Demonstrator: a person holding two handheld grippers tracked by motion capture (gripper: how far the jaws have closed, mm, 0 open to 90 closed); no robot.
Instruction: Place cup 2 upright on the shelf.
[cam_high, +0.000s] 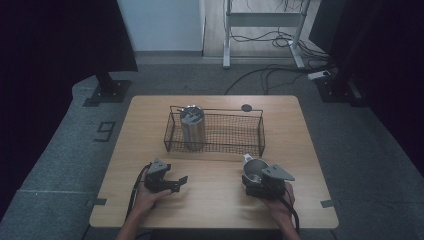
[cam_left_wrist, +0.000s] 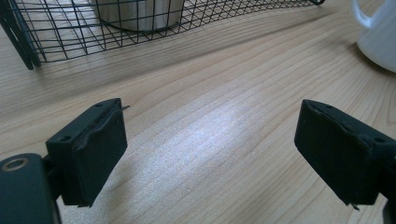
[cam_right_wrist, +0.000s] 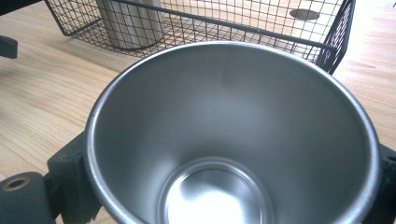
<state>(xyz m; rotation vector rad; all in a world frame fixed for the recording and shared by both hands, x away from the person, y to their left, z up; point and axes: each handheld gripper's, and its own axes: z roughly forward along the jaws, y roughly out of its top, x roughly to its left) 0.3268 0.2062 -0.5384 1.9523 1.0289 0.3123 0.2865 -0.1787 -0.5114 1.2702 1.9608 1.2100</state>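
A metal mug (cam_high: 254, 170) with a pale outside and a handle stands on the wooden table (cam_high: 215, 205), just in front of the wire basket (cam_high: 220, 149). My right gripper (cam_high: 256, 179) is shut on it, one jaw at each side; the right gripper view looks down into the mug's bare steel inside (cam_right_wrist: 224, 140). My left gripper (cam_high: 179, 184) rests low over the table at the front left, open with only bare wood between its jaws (cam_left_wrist: 212, 149). A lidded steel tumbler (cam_high: 192, 127) stands upright in the basket's left end.
The black wire basket (cam_left_wrist: 70, 37) spans the table's middle, with the right part of it holding nothing. A dark round grommet (cam_high: 246, 107) sits in the tabletop behind it. Desk legs and cables lie on the floor beyond the table.
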